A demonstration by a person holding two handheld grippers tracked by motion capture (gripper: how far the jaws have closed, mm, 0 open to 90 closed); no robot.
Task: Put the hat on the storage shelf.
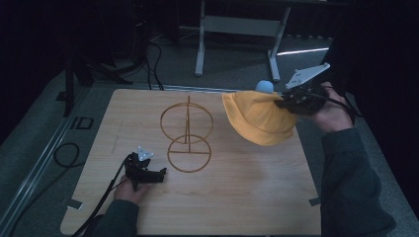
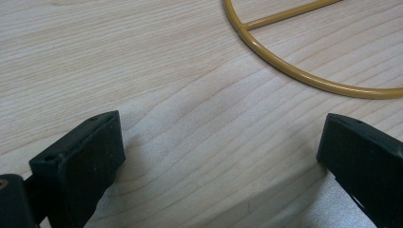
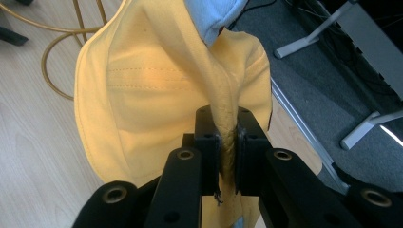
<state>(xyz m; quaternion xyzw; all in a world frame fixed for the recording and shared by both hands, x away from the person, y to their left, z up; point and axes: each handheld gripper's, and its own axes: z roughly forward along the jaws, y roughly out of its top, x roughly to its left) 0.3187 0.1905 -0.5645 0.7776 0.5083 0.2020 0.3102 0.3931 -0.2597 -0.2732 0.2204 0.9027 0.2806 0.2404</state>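
1. Right gripper (image 3: 227, 161) first: its jaws are clamped hard on a bunched fold of the yellow hat (image 3: 157, 85), cloth squeezed thin between the pads.
2. In the high view that right gripper (image 1: 284, 102) is up at about two o'clock over the wooden table (image 1: 237, 197), and the yellow hat (image 1: 259, 118) hangs from it, brim drooping toward the board's right edge.
3. A pale blue patch (image 1: 264, 86) peeks over the hat's top, at twelve o'clock from the grip; in the right gripper view the same blue cloth (image 3: 214, 16) sits above the pinched fold.
4. Left gripper (image 1: 160, 174) lies low at about seven o'clock on the board, jaws wide apart with bare wood between them (image 2: 218, 156).
5. Just beyond those open jaws, at one o'clock, runs the base ring of the gold wire stand (image 2: 304, 76).
6. That wire stand (image 1: 188, 136) holds the table's centre: an upright hoop on a post over a flat ring, between the two grippers, well apart from the hat.
7. Beyond the table, at twelve o'clock, white desk legs (image 1: 200, 44) stand on the grey floor; black cables (image 1: 64, 153) loop at nine o'clock.
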